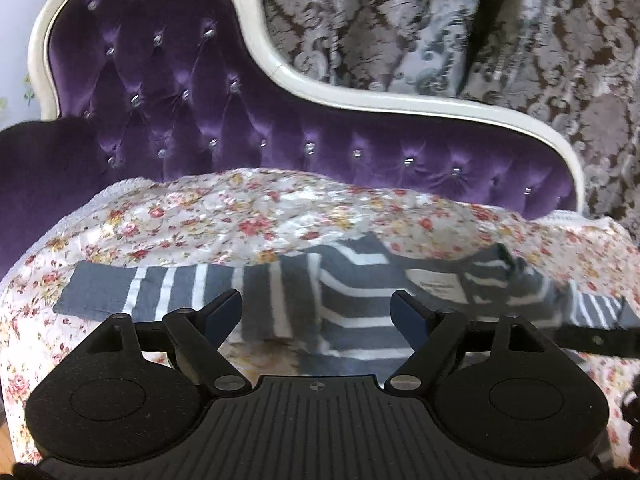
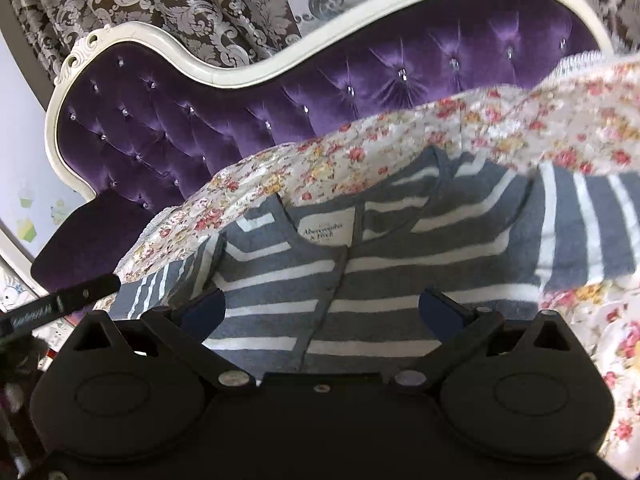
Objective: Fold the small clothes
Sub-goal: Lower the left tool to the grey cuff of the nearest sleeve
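Note:
A grey and white striped cardigan (image 1: 344, 304) lies spread on a floral quilt (image 1: 224, 212); one sleeve (image 1: 132, 292) stretches to the left. My left gripper (image 1: 316, 312) is open and empty, just above the cardigan's left side. In the right wrist view the cardigan (image 2: 360, 268) lies front up, its neck label (image 2: 326, 232) showing and the button placket running down the middle. My right gripper (image 2: 322, 308) is open and empty, hovering over the cardigan's lower front. A sleeve (image 2: 592, 224) lies to the right, partly under a raised fold of the quilt (image 2: 540, 120).
The quilt covers a purple tufted chaise (image 1: 200, 92) with a white curved frame (image 1: 360, 100). Patterned grey and brown curtains (image 1: 480, 20) hang behind. A black strap (image 1: 592, 338) crosses the right edge of the left view and also shows in the right view (image 2: 60, 300).

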